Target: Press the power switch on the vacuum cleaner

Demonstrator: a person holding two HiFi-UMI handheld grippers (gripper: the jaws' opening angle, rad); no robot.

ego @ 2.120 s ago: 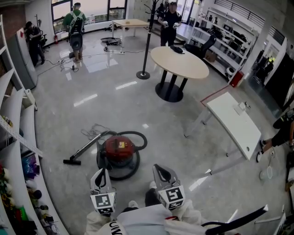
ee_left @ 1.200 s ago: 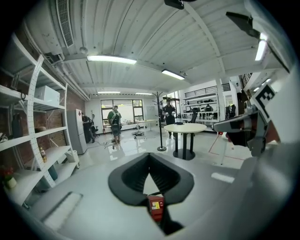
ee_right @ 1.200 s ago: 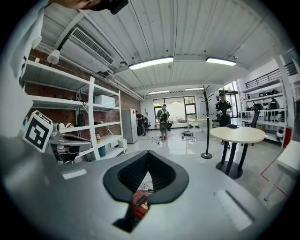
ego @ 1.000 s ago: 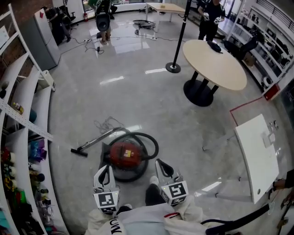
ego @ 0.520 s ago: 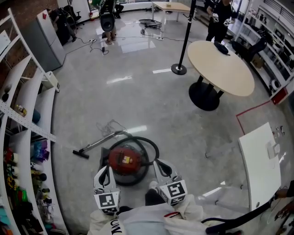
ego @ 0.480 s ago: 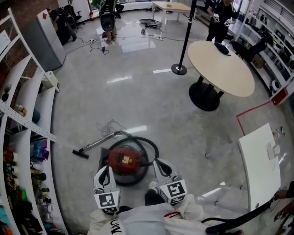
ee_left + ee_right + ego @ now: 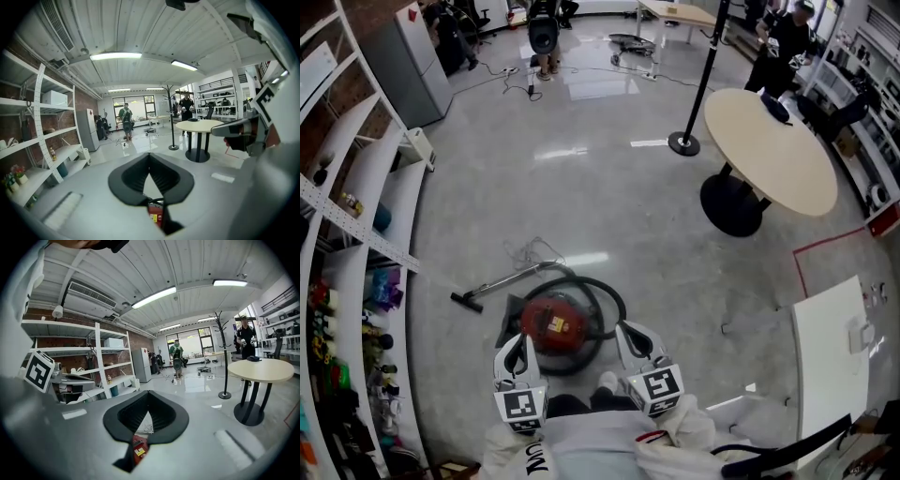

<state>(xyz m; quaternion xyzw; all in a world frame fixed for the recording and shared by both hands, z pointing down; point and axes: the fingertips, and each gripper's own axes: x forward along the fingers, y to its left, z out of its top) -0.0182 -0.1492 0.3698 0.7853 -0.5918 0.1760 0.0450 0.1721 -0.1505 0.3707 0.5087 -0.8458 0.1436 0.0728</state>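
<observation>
The red vacuum [image 7: 553, 321] sits on the floor [image 7: 609, 216], straight in front of the person and low in the head view. Its black hose [image 7: 615, 300] loops round the body. A grey wand [image 7: 508, 278] runs off to the left and ends in a dark nozzle [image 7: 467, 302]. A loose cord [image 7: 531, 251] lies just beyond the wand.

The left gripper [image 7: 517, 339] and right gripper [image 7: 629, 330] are held side by side. Both point forward, one at each near side of the vacuum. How high they are above it cannot be told.

In the left gripper view the jaws of the left gripper [image 7: 150, 157] are pressed together at the tips and pinch nothing. A strip of the vacuum [image 7: 155, 216] shows in the gap below the tips. The right gripper [image 7: 148, 394] is the same: tips together, nothing pinched, and the vacuum [image 7: 137, 448] showing through the lower gap.

White shelves [image 7: 366, 178] line the left wall. A round table [image 7: 773, 150] stands well off to the right, with a coat stand [image 7: 701, 80] near it.
</observation>
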